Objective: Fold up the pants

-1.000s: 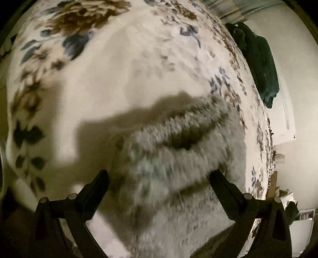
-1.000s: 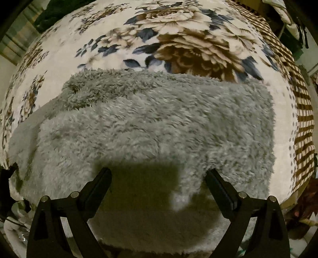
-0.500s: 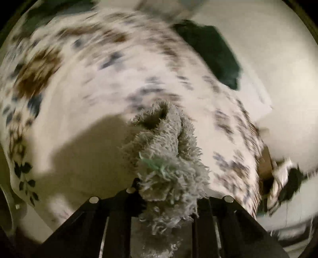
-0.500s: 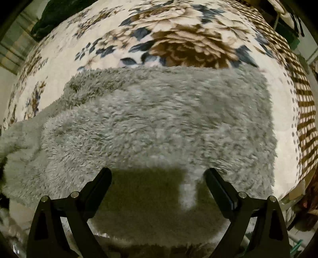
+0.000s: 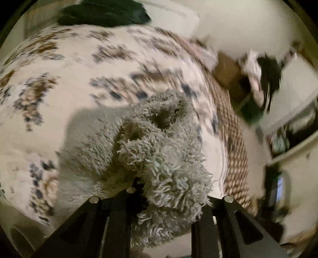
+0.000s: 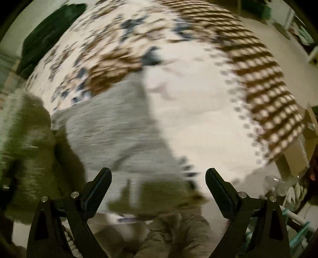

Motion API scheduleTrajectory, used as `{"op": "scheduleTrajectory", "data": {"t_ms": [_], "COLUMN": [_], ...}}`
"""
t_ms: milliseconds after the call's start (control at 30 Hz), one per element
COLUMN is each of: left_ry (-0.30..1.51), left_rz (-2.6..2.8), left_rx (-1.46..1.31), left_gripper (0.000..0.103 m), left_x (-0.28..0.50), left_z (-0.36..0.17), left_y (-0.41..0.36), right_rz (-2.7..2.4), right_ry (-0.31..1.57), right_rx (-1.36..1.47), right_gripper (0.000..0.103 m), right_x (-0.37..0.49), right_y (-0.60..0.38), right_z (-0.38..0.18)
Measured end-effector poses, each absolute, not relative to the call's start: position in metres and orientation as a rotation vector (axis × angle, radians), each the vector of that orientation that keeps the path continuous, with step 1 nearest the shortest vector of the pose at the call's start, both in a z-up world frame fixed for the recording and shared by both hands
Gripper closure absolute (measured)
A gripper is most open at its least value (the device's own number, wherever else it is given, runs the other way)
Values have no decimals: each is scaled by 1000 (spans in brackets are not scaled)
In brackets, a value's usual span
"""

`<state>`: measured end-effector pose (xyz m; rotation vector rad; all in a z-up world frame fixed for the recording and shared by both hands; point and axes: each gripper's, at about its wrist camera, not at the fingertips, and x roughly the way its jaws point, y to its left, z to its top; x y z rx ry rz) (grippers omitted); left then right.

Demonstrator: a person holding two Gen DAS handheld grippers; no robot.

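Floral blanket (image 5: 65, 83) covers bed, checkered border on its right side; dark green cloth (image 5: 103, 13) at far edge. Left gripper (image 5: 163, 198) clenched on bunched end of grey fluffy pants (image 5: 159, 150); fabric bulges up between fingers, rest trails away onto blanket. Right gripper (image 6: 158, 178) spread wide, grasping nothing. In right view, pants (image 6: 111, 131) lie flat on blanket, left of centre, just beyond left finger, blurred. Right finger over bare blanket (image 6: 208, 111).
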<state>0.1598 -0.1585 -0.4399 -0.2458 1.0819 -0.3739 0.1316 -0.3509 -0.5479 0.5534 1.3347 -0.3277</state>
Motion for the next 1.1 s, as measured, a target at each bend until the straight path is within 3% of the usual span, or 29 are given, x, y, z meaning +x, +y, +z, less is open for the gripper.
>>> {"op": "scheduleTrajectory", "data": {"t_ms": [167,267,367,667,767,1033,1100], "left_ry": [1246,1295,1275,1154,1163,1202,1203], "left_rz": [-383,-378,-382,-120,-14,135,140], "left_rx": [-136,-140,-192,-143,-74,-113,-132], "left_gripper": [81,38,15,14,14,14,14], "left_x": [159,158,149,152,161,172,172], "left_z": [-479,-476,-455,-413,-426,-454,-455], "left_y": [-212,-215,-206,-138,-116,-69,-66], "right_rz": [-361,-337,-256,127,180,260,221], "right_ry": [1340,1330,1303,1265,1278,1376,1399], "right_rx": [620,649,732,809,779,748,685], "right_gripper": [6,6,6,6,0,0,26], "right_x": [109,110,120,188,211,246,248], "right_y": [-398,-414,-424,-371,-342,-294,-291], "right_z": [-558,-558,-556,-537,-549,-576,-576]}}
